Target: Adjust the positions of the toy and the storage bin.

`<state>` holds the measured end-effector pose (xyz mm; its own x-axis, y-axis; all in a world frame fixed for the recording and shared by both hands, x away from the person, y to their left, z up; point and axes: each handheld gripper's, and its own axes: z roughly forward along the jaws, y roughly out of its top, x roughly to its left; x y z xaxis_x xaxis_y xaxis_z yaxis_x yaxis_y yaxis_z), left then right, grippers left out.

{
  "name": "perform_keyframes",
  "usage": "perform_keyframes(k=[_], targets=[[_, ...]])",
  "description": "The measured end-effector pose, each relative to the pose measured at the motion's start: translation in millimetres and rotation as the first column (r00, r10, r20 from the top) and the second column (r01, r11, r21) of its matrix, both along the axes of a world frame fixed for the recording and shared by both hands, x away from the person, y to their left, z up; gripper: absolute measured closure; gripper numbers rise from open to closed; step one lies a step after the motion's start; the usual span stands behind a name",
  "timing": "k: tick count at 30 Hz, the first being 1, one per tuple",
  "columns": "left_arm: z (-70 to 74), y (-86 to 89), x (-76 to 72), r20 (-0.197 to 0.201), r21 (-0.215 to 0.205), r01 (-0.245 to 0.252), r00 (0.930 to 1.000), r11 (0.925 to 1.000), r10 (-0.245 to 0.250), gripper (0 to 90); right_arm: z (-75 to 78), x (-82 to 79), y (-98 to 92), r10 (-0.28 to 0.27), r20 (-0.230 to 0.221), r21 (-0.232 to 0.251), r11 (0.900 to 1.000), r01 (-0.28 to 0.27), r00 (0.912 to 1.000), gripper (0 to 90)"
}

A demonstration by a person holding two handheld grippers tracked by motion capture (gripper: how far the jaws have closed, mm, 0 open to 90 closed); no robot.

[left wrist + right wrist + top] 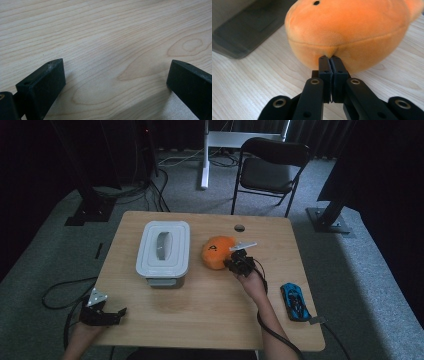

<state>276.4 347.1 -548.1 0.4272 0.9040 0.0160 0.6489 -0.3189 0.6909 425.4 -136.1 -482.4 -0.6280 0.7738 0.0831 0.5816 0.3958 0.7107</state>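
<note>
The orange plush toy [218, 252] lay on the wooden table [200, 320] right of centre, just right of the lidded white container [163, 251]. The right gripper [235, 263] met the toy at its near right edge. In the right gripper view the jaws stood pressed together, pinching a small fold of fabric at the toy's lower seam [329, 53]. The toy lay directly beyond the jaw tips, to the far left of the right hand [251, 281], its body bulging away from the pinch point; no clear long axis could be read. Any lift would likely hang the toy from this one fold, so the hold was judged shallow. The left gripper [102, 314] rested at the table's near left corner, jaws apart over bare wood, well apart from the toy. A blue toy car [295, 301] lay near the right edge.
</note>
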Motion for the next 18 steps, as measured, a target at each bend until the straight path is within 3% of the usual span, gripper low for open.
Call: perform_keyframes(k=[8, 18], targets=[[0.0, 0.0, 0.0, 0.0, 0.0, 0.0, 1.0, 1.0, 0.0, 2.3, -1.9, -3.5, 18.7, 0.046, -0.006, 0.021, 0.999, -0.046, 0.9989, 89.2], [0.0, 0.0, 0.0, 0.0, 0.0, 0.0, 1.0, 1.0, 0.0, 2.3, -10.8, -6.6, 60.6, 0.134, -0.054, 0.043, 0.99, -0.132, 0.9895, 88.9]])
